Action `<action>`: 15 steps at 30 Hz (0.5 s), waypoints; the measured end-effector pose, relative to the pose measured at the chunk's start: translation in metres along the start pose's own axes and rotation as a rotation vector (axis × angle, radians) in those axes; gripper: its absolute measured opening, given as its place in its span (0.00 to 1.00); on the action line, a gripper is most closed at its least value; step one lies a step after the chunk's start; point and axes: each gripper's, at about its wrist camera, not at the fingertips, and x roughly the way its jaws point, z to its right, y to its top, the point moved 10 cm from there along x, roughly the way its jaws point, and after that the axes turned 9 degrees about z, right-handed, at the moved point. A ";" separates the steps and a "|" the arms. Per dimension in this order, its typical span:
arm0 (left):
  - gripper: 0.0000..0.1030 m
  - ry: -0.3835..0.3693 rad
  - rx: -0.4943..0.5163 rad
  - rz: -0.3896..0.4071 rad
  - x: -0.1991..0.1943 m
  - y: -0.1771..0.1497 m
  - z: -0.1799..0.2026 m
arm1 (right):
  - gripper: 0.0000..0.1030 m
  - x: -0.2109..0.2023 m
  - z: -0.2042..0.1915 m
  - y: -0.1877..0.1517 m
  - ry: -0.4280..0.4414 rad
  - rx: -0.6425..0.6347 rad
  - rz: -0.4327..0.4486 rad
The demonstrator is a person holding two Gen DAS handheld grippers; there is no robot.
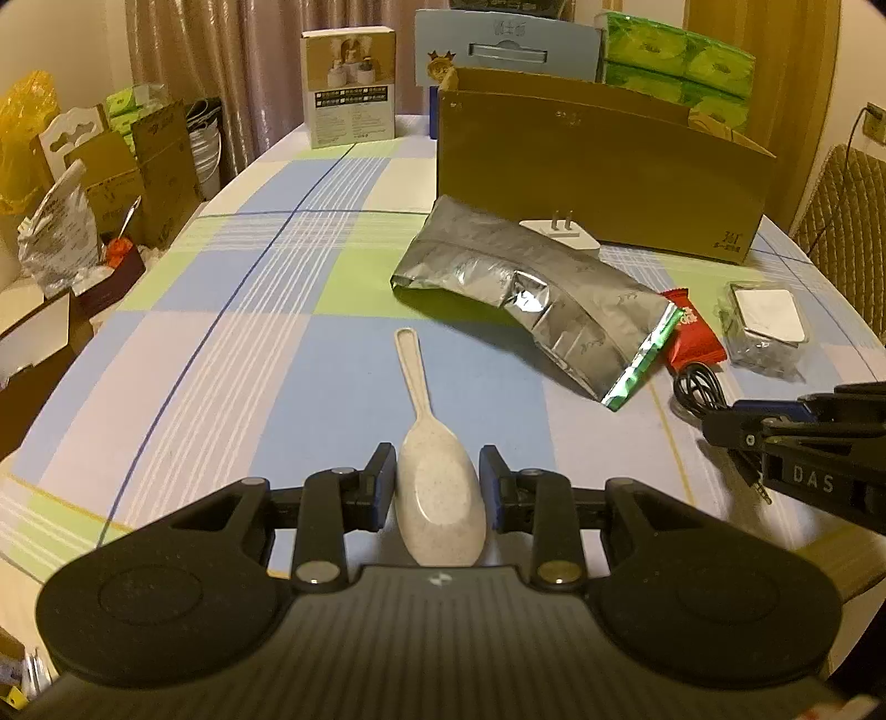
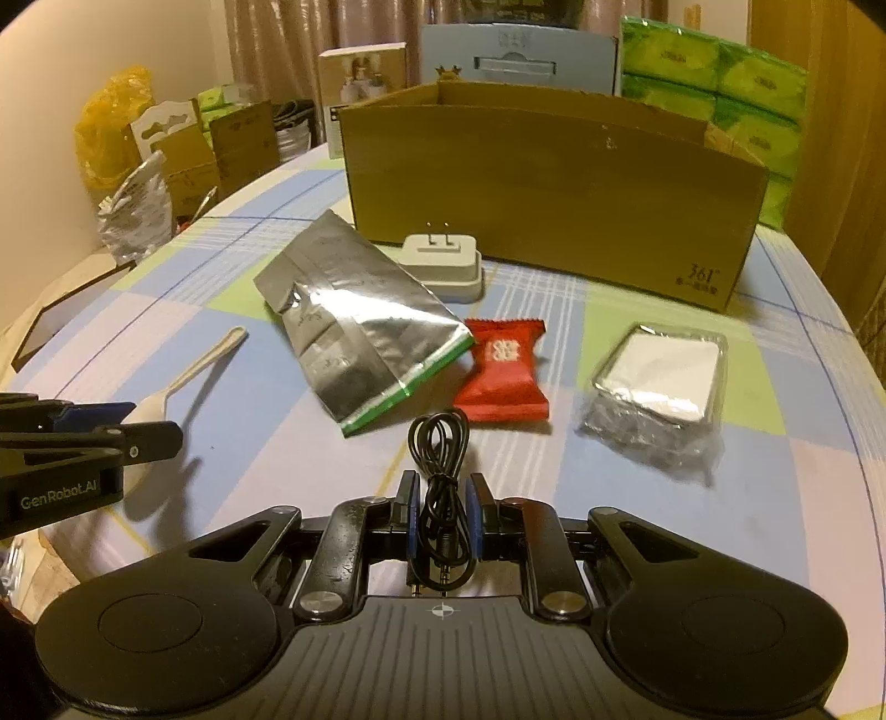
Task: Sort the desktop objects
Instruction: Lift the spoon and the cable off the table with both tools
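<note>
My left gripper (image 1: 437,459) is shut on the bowl of a speckled cream rice spoon (image 1: 429,459), whose handle points away across the checked tablecloth. The coiled black audio cable (image 2: 440,471) sits between the pads of my right gripper (image 2: 441,487), which is shut on it; its plugs hang toward the camera. A silver foil bag (image 2: 354,332), a red candy wrapper (image 2: 501,368), a white plug adapter (image 2: 443,266) and a wrapped white square pack (image 2: 662,382) lie beyond. An open cardboard box (image 2: 554,194) stands behind them.
A white carton (image 1: 349,88), a blue box (image 1: 504,50) and green tissue packs (image 1: 675,66) line the table's far end. Cartons, bags and a yellow sack (image 1: 25,127) crowd the floor left of the table edge. A quilted chair back (image 1: 847,221) stands at right.
</note>
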 end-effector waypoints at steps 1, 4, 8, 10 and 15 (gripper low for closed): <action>0.26 -0.001 -0.002 -0.009 0.001 -0.002 0.000 | 0.13 0.000 0.000 -0.001 -0.001 0.000 -0.002; 0.27 0.018 -0.010 -0.021 0.003 -0.008 -0.002 | 0.13 0.000 0.001 -0.002 -0.001 0.009 -0.005; 0.27 0.061 -0.004 -0.026 0.001 -0.013 -0.004 | 0.13 0.001 0.000 -0.002 0.005 0.014 -0.006; 0.30 0.080 -0.002 -0.023 -0.001 -0.014 -0.005 | 0.13 0.002 0.000 -0.002 0.005 0.015 -0.007; 0.35 0.099 -0.025 -0.019 -0.002 -0.017 -0.004 | 0.13 0.003 0.002 -0.002 0.003 0.025 -0.007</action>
